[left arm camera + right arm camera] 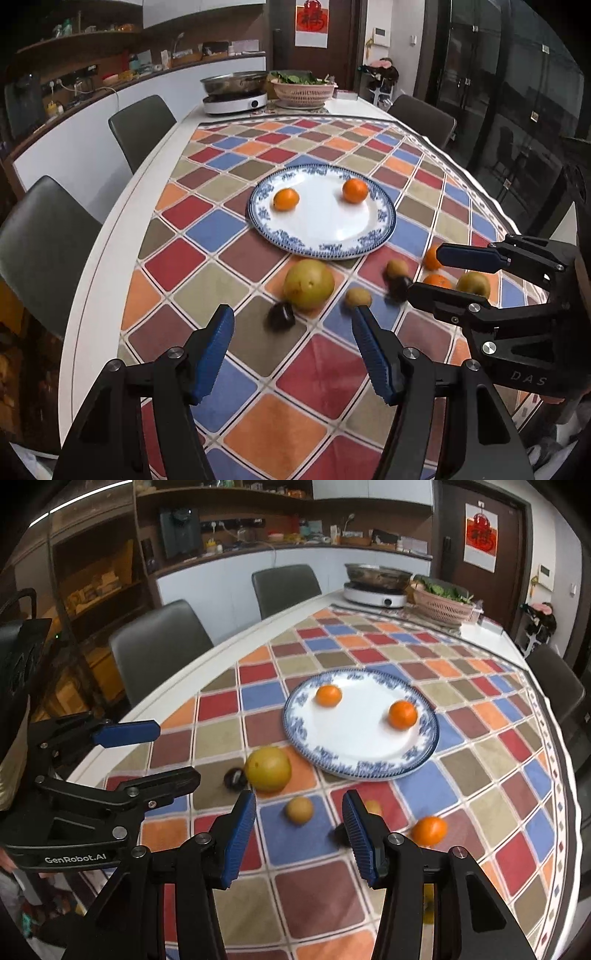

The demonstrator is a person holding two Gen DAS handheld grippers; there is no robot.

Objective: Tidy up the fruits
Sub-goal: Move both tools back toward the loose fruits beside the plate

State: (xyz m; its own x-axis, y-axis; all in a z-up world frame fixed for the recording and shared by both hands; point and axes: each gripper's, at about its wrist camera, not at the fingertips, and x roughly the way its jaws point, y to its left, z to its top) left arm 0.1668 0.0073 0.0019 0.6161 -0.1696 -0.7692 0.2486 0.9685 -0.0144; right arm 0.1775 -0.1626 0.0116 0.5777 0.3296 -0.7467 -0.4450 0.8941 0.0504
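On the bench (122,206), over its checkered cloth (258,406), a blue-rimmed white plate (384,221) holds 2 oranges, one (285,199) toward its left edge and the other (355,190) toward the far right, well apart from each other. Just in front of the plate sits a large yellow pear (308,283), with a dark plum (281,316) touching its near left side. Near them lie 2 small brownish fruits (358,297) (397,268), another dark fruit (399,287), blurred, then 2 more oranges (437,280) (431,258) and a second pear (473,284) farther right. Both tools hover low over this scatter: the left claw (291,345) has its blue pads spread apart and holds nothing, and the right claw (299,825) is likewise parted and bare, one small brown fruit (299,809) showing between its fingers on the cloth. At the bench's far end stand a hotpot cooker (235,99) and a basket of greens (303,90).
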